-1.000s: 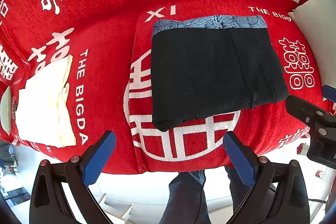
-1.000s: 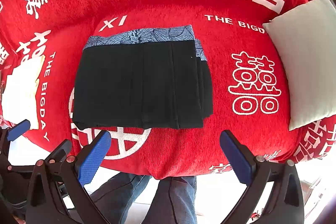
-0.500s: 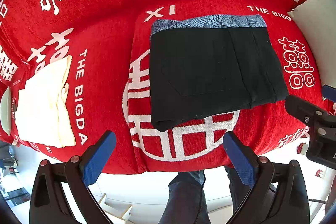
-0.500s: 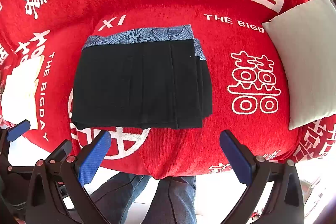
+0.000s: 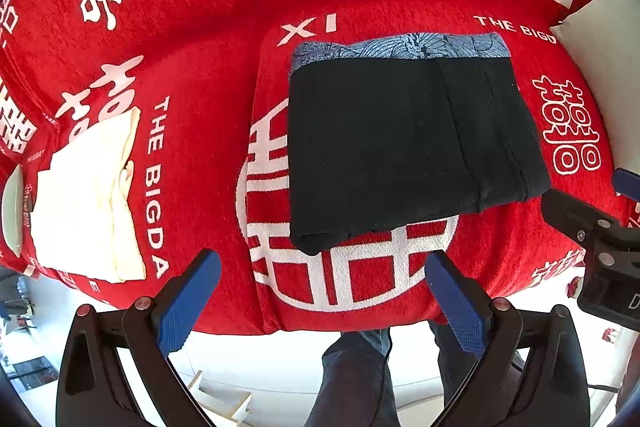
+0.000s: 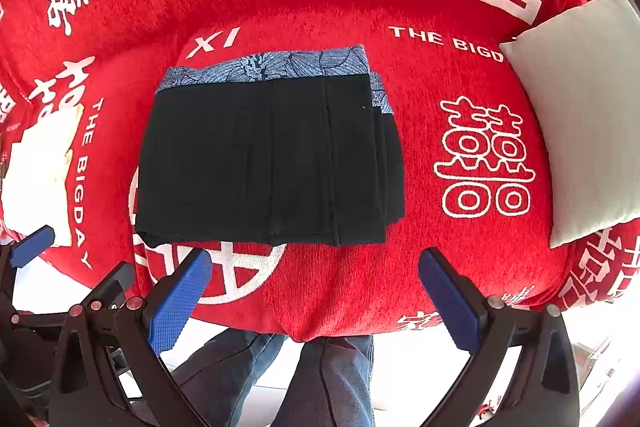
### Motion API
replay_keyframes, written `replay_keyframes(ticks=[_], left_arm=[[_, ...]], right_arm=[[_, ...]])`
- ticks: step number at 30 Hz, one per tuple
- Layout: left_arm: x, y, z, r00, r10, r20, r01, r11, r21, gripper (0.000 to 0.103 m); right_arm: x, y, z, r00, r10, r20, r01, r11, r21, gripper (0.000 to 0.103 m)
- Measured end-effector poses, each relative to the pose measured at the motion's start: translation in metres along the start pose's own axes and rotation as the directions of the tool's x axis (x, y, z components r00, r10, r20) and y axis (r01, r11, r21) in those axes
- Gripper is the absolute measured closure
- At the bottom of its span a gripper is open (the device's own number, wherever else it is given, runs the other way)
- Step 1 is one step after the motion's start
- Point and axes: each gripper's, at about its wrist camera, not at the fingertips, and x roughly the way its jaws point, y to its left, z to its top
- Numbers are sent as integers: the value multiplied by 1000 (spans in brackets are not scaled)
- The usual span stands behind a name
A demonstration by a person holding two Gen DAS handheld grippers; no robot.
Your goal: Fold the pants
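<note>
Black pants [image 5: 404, 147] lie folded into a compact rectangle on the red sofa seat, with a blue patterned waistband lining along the far edge. They also show in the right wrist view [image 6: 268, 163]. My left gripper [image 5: 320, 291] is open and empty, held above the seat's front edge, short of the pants. My right gripper [image 6: 314, 291] is open and empty, likewise in front of the pants. The right gripper's body shows at the right of the left wrist view [image 5: 592, 239].
The sofa [image 5: 200, 67] has a red cover with white characters. A folded cream cloth [image 5: 88, 195] lies on the left seat. A pale grey cushion [image 6: 584, 115] leans at the right. The person's jeans-clad legs [image 6: 320, 379] stand below the front edge.
</note>
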Motion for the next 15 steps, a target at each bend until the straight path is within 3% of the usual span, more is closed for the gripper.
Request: replay_keyframes(ticks=[15], left_arm=[[3, -1, 0, 1000, -5, 1, 5, 1000, -8, 1]], right_arm=[[5, 2, -2, 1000, -1, -8, 1, 1000, -5, 0]])
